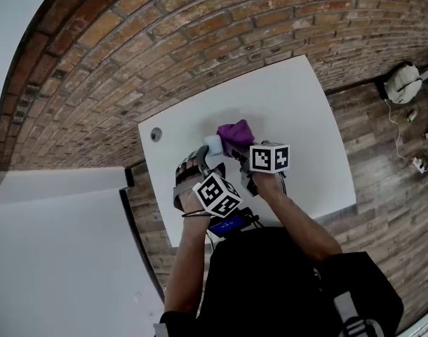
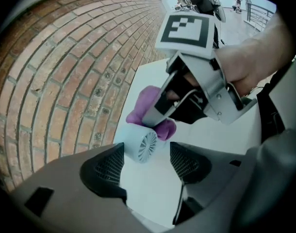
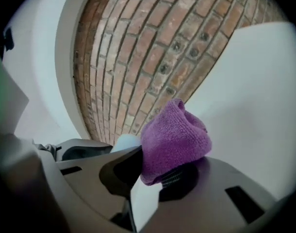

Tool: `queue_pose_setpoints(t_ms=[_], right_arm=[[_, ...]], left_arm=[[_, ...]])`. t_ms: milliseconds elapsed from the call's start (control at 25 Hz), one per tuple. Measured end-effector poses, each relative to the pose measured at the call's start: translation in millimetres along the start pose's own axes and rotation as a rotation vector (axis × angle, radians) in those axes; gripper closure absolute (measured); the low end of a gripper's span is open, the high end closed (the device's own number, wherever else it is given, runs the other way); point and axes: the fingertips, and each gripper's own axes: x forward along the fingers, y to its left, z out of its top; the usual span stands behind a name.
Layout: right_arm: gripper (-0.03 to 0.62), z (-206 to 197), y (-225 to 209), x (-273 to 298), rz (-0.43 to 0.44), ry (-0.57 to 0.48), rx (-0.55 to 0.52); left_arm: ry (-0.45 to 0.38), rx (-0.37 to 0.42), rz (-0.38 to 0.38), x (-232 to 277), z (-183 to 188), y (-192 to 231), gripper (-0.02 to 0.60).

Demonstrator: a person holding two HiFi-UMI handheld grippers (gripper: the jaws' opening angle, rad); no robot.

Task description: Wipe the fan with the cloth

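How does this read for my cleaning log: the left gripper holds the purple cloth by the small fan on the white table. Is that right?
Not quite. The cloth is purple and is by the small fan on the white table, but the right gripper holds it, not the left. The right gripper view shows the cloth pinched between its jaws.

1. Your left gripper: fingers spread wide. The fan sits between the tips, with a gap showing on one side.
2. Your right gripper: fingers clamped on the cloth, which bulges out past the tips.
3. The two grippers are close together, tips nearly meeting.
4. Both forearms are bare and reach forward, left hand and right hand each gripping a handle.
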Motion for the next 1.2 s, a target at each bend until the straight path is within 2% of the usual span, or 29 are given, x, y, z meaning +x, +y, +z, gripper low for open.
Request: queue_pose_setpoints(t_ms=[120, 200, 440, 480, 560, 640, 720, 800, 880, 960, 1040, 1120, 1200], right_arm=[[0.522, -15.0, -21.0, 8.1, -0.048, 0.004, 0.087], [0.523, -24.1, -38.8, 10.7, -0.096, 0.021, 0.106], [0.522, -50.0, -79.2, 10.5, -0.242, 0.235, 0.015], [0.522, -44.7, -83.5, 6.0, -0.269, 0.245, -0.005], [0.522, -20.7, -88.3, -4.1, -0.314, 0.19, -0.034], [0.522, 13.0, -76.8, -9.1, -0.283, 0.083, -0.032], [0.522, 37.6, -50.3, -6.9, -0.181, 0.012, 0.001], [0.522, 42.3, -23.8, -0.9, -0.083, 0.006, 0.045], [0.522, 27.4, -9.2, 7.1, -0.034, 0.044, 0.072], [0.522, 2.4, -15.8, 13.8, -0.069, 0.09, 0.062], [0.522, -20.5, -41.4, 16.6, -0.155, 0.125, 0.056], [0.522, -41.5, -69.7, 16.8, -0.229, 0.203, 0.05], [0.522, -44.8, -82.5, 12.7, -0.268, 0.264, 0.015]], left_arm=[[-0.004, -0.002, -0.004, 0.0, 1.5, -1.6, 0.285], [-0.004, -0.002, -0.003, 0.6, 1.6, -1.4, 0.285], [-0.007, -0.011, 0.001, 0.8, 1.5, -0.5, 0.285], [-0.007, -0.012, 0.001, 0.7, 1.8, -0.7, 0.285], [-0.008, -0.011, 0.0, 1.0, 2.3, -1.1, 0.285], [-0.01, -0.01, 0.002, 1.8, 2.4, -0.8, 0.285], [-0.009, -0.011, 0.004, 2.2, 2.2, -0.2, 0.284], [-0.009, -0.015, 0.003, 2.4, 2.3, -0.2, 0.285], [-0.01, -0.017, 0.002, 2.4, 2.4, -0.5, 0.284], [-0.011, -0.017, 0.001, 2.2, 2.7, -0.6, 0.284], [-0.013, -0.017, -0.002, 2.6, 2.9, -0.8, 0.285], [-0.012, -0.019, 0.001, 3.0, 2.2, -0.3, 0.284], [-0.013, -0.022, 0.004, 2.9, 2.0, -0.7, 0.285]])
